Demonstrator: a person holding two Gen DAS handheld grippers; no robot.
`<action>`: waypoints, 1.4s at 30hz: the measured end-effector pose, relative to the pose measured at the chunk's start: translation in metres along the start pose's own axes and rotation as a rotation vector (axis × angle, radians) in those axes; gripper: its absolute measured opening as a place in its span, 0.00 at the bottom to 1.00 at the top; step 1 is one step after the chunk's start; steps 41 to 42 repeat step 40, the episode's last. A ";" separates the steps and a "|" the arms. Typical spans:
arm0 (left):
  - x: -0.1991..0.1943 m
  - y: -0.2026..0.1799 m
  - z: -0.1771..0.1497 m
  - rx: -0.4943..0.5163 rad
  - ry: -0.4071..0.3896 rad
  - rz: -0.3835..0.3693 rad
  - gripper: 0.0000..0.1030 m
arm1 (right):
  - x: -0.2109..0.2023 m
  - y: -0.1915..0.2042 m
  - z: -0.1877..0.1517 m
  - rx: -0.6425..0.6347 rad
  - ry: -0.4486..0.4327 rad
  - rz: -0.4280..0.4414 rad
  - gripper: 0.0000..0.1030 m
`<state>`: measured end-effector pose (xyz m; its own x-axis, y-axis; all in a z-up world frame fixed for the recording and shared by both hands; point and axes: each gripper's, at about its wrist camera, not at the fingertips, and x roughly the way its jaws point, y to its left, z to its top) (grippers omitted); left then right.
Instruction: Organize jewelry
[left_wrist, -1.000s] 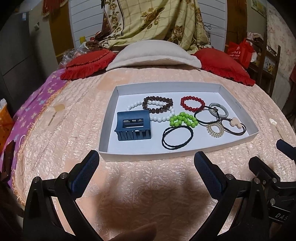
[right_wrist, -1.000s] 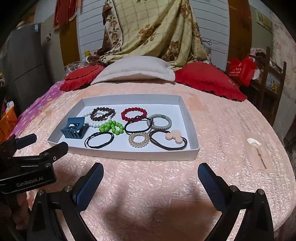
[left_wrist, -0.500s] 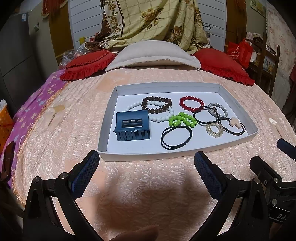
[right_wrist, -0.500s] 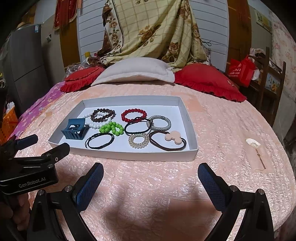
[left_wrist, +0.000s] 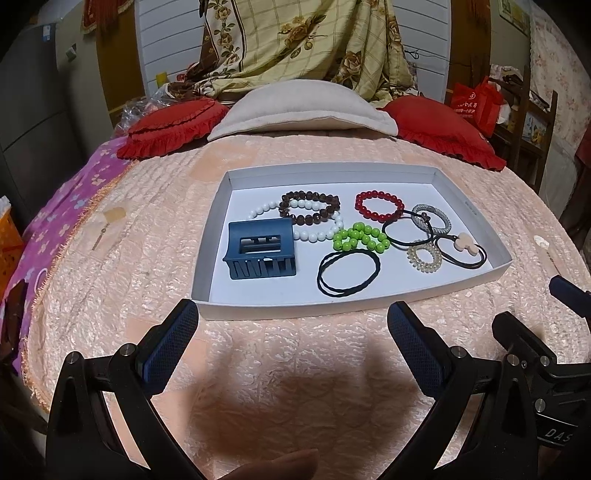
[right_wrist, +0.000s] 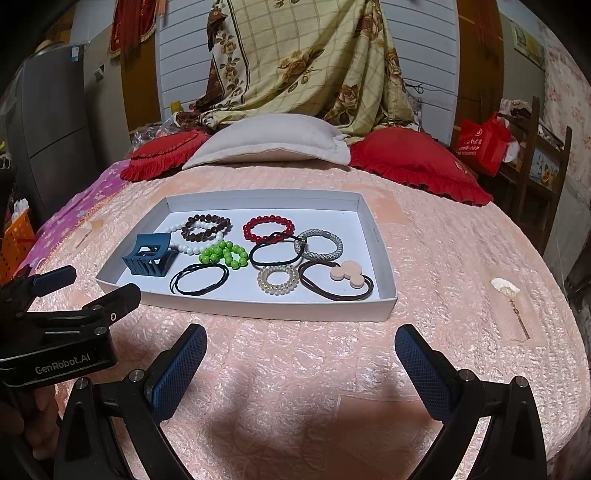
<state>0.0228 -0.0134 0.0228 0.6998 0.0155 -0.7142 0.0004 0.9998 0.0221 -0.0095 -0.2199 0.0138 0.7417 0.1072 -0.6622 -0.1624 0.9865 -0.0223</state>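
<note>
A shallow white tray (left_wrist: 208, 254) (right_wrist: 384, 254) lies on the peach bedspread. In it are a blue claw hair clip (left_wrist: 260, 254) (right_wrist: 149, 256), white, brown (left_wrist: 308, 207), red (left_wrist: 378, 205) (right_wrist: 268, 228) and green (left_wrist: 360, 238) (right_wrist: 223, 253) bead bracelets, black hair ties (left_wrist: 349, 271), a silver ring bracelet (right_wrist: 318, 243), a clear coil tie (right_wrist: 277, 279) and a brown tie with a pink charm (right_wrist: 345, 275). My left gripper (left_wrist: 293, 325) is open and empty, just short of the tray's near edge. My right gripper (right_wrist: 301, 350) is open and empty, also short of the tray.
Two red cushions (left_wrist: 171, 127) (right_wrist: 417, 164) and a beige pillow (left_wrist: 299, 110) lie at the bed's head. A small hairpin on tape (right_wrist: 511, 299) lies right of the tray, another (left_wrist: 105, 223) lies left. A wooden chair with a red bag (right_wrist: 487, 142) stands at right.
Both grippers have drawn back and up slightly, so the tray sits a little farther off. Both stay open. Nothing in the tray has moved.
</note>
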 end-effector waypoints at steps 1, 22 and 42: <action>0.000 0.000 0.000 0.000 0.000 0.001 1.00 | 0.000 0.000 0.000 0.001 -0.001 0.000 0.98; 0.000 0.000 -0.001 0.002 -0.001 -0.011 1.00 | 0.000 0.001 0.001 -0.002 0.000 0.001 0.98; -0.002 0.001 0.000 -0.006 -0.012 -0.013 1.00 | -0.002 -0.001 0.002 -0.001 -0.003 0.000 0.98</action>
